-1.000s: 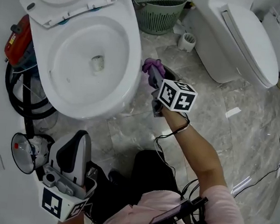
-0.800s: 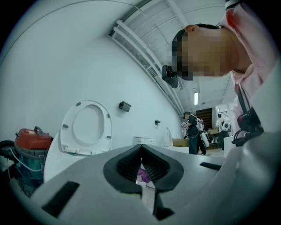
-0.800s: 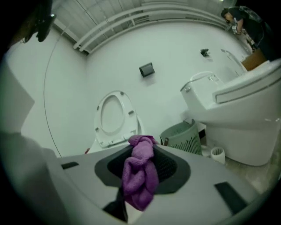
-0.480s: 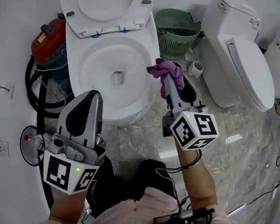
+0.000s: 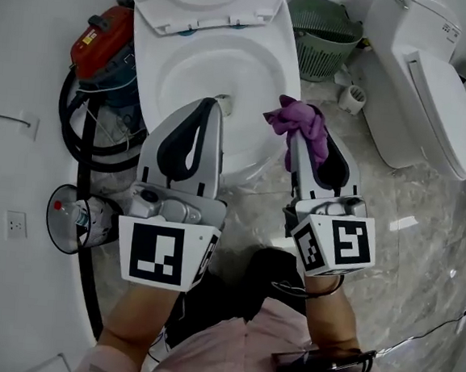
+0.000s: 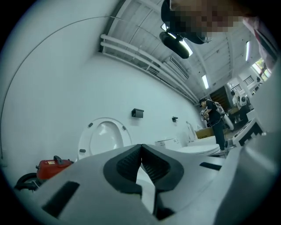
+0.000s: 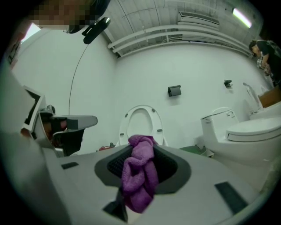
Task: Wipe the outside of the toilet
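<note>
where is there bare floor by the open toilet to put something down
Bare marble floor lies right of the open toilet, between it and the closed toilet, in front of the green basket. Its left side is crowded: red machine and black hose.

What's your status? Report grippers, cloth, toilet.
Right gripper shut on purple cloth. Left gripper shut, empty. Both clear of the toilet. Nothing in the way.

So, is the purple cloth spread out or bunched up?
Bunched up: the purple cloth hangs as a crumpled wad, pinched in the right gripper.
</note>
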`<state>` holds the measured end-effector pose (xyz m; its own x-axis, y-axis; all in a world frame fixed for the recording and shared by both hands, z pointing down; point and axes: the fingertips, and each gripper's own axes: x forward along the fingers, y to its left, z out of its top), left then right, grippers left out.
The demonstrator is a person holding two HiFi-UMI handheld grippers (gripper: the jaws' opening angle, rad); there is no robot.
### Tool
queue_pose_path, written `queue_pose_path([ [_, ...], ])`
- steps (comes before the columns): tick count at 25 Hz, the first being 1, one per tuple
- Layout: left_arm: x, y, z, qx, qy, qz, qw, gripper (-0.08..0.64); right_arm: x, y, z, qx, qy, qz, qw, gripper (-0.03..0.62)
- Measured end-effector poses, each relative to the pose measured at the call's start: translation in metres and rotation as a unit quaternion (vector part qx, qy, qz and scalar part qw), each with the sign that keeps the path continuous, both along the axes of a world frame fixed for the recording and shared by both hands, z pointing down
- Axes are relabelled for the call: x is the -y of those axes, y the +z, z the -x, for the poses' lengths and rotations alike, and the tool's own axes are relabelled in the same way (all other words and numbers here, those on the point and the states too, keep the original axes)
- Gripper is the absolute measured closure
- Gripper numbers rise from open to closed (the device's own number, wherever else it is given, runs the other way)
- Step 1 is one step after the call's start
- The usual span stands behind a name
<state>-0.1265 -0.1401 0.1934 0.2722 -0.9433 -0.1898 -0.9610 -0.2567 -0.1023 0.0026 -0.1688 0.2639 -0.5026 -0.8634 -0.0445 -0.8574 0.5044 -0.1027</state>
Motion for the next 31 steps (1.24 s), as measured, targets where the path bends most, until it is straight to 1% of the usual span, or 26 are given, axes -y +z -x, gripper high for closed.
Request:
queue_pose_path([
  [4, -0.003, 0.009, -0.001, 0.001, -0.010, 0.016, 0.9998, 0.552, -0.008, 0.003, 0.005, -0.011, -0.002, -0.001, 1.000, 0.465],
  [8, -0.003, 0.013, -0.003, -0.009, -0.005, 0.023, 0.9997, 0.553, -0.009, 0.006, 0.007, -0.017, 0.000, -0.007, 1.000, 0.477],
  [14, -0.004, 0.018, -0.005, -0.009, 0.001, 0.025, 0.9996, 0.553, -0.013, 0.007, 0.014, -0.021, -0.006, -0.010, 1.000, 0.477],
  [23, -0.009, 0.016, 0.002, -0.013, -0.001, 0.013, 0.9998, 0.554, -0.018, 0.005, 0.023, -0.023, -0.015, -0.018, 0.999, 0.477],
  [31, -0.013, 0.015, 0.000, -0.015, -0.005, 0.014, 0.9998, 0.554, -0.023, 0.003, 0.025, -0.030, -0.022, -0.019, 0.999, 0.477],
])
